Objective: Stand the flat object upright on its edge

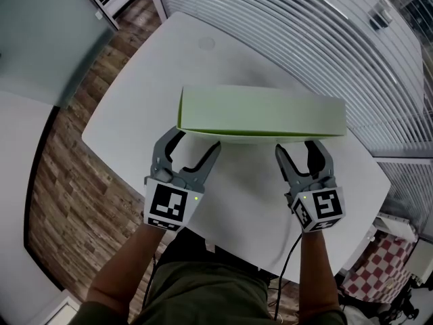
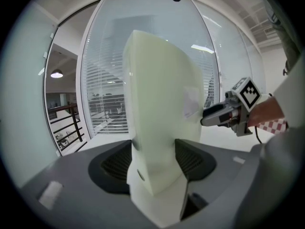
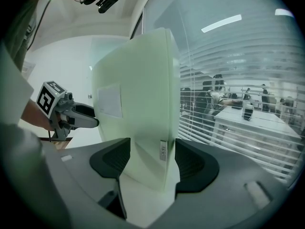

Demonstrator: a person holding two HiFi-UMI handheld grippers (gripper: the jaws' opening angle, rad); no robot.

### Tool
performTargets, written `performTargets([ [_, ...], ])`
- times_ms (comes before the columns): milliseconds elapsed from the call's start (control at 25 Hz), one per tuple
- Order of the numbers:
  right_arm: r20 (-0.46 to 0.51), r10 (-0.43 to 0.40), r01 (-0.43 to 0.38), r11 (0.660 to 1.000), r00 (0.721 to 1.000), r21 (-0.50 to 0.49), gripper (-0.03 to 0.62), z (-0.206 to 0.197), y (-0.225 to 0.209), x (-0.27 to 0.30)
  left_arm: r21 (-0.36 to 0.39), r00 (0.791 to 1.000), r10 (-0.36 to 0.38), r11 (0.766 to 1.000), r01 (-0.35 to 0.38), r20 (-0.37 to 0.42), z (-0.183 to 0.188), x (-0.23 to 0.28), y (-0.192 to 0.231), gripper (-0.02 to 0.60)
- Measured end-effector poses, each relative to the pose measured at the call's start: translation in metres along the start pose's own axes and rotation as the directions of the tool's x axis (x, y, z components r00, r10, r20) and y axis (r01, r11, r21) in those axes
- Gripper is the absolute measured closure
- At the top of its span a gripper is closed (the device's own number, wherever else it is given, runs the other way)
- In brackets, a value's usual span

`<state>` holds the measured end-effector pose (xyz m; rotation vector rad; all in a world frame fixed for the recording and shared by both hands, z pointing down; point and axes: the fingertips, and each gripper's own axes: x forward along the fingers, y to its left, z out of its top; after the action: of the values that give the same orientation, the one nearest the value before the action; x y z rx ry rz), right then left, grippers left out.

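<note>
A pale green flat box (image 1: pixel 260 110) stands on its long edge across the middle of the white table (image 1: pixel 135 114). My left gripper (image 1: pixel 196 142) is at its near lower edge towards the left end, and my right gripper (image 1: pixel 298 146) towards the right end. Both have their jaws spread wide, and the fingertips are hidden under the box's edge. In the left gripper view the box (image 2: pixel 157 104) rises between the dark pads (image 2: pixel 116 163), with the right gripper (image 2: pixel 224 114) touching it at the right. In the right gripper view the box (image 3: pixel 138 104) fills the gap, and the left gripper (image 3: pixel 71 116) is at the left.
A glass wall with white blinds (image 1: pixel 325 39) runs behind and to the right of the table. Wood floor (image 1: pixel 67 181) lies to the left. A red-checked object (image 1: pixel 379 276) sits low at the right. The table's near edge is just behind the grippers.
</note>
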<state>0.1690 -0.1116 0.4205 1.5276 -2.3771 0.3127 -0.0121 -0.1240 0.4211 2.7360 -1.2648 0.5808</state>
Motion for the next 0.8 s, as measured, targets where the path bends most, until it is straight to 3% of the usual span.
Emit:
performTargets([
  [800, 0.006, -0.029, 0.029, 0.999, 1.0, 0.044, 0.299, 0.0085, -0.0061, -0.0062, -0.011, 0.999, -0.031, 0.999, 0.03, -0.023, 0.0008, -0.0074, 0.0006, 0.319],
])
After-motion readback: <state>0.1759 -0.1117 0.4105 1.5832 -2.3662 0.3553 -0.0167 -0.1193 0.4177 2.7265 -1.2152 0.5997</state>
